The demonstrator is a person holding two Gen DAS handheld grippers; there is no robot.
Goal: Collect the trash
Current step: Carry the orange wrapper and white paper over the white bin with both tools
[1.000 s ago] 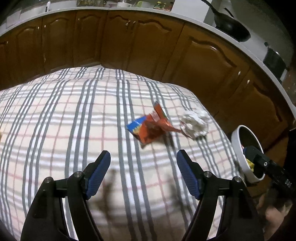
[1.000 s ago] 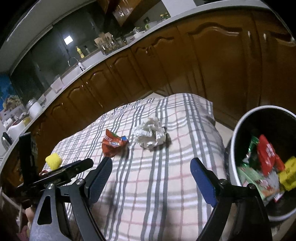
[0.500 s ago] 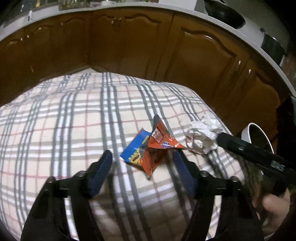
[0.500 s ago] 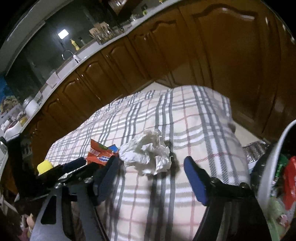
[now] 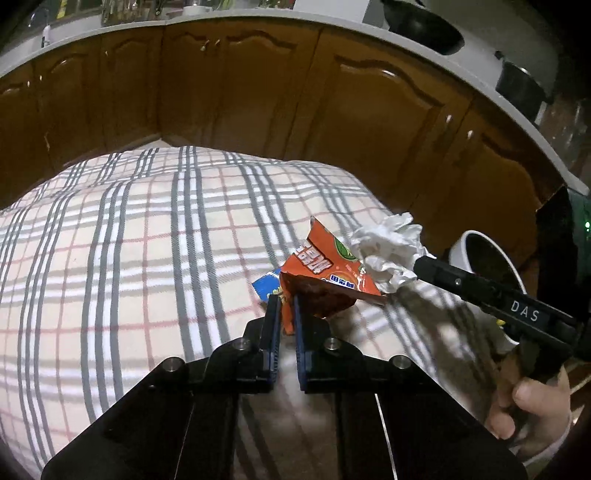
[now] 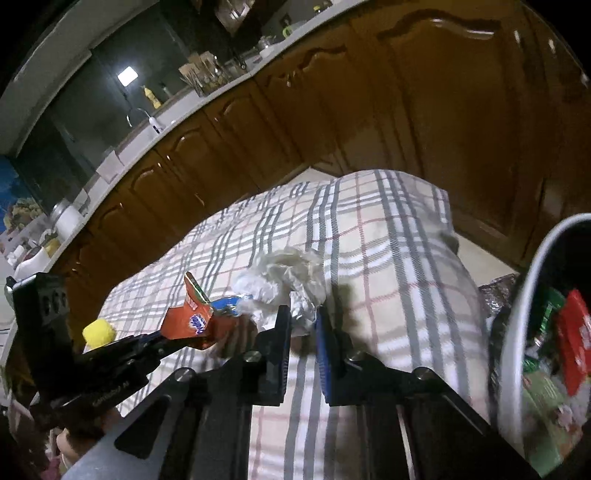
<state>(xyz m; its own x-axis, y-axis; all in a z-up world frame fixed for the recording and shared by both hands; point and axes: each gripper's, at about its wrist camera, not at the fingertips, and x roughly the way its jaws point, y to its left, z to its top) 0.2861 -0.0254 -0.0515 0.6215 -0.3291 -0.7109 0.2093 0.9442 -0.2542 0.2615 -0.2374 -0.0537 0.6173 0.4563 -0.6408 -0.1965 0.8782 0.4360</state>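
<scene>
My left gripper (image 5: 286, 308) is shut on an orange and blue snack wrapper (image 5: 325, 269) on the plaid tablecloth (image 5: 129, 258). The wrapper also shows in the right wrist view (image 6: 195, 321), pinched by the left gripper (image 6: 166, 338). My right gripper (image 6: 303, 317) is shut on a crumpled white paper ball (image 6: 284, 277), which also shows in the left wrist view (image 5: 388, 247) beside the wrapper. The right gripper's arm (image 5: 491, 299) reaches in from the right. A white trash bin (image 6: 517, 332) holding several wrappers stands at the table's right edge.
A yellow object (image 6: 98, 330) lies on the cloth far left in the right wrist view. Brown kitchen cabinets (image 5: 240, 81) stand behind the table. The bin also shows in the left wrist view (image 5: 458, 247). A black pan (image 5: 424, 26) sits on the counter.
Both grippers moved forward and closed: the left onto the snack wrapper, the right onto the paper ball. Both were open a second ago.
</scene>
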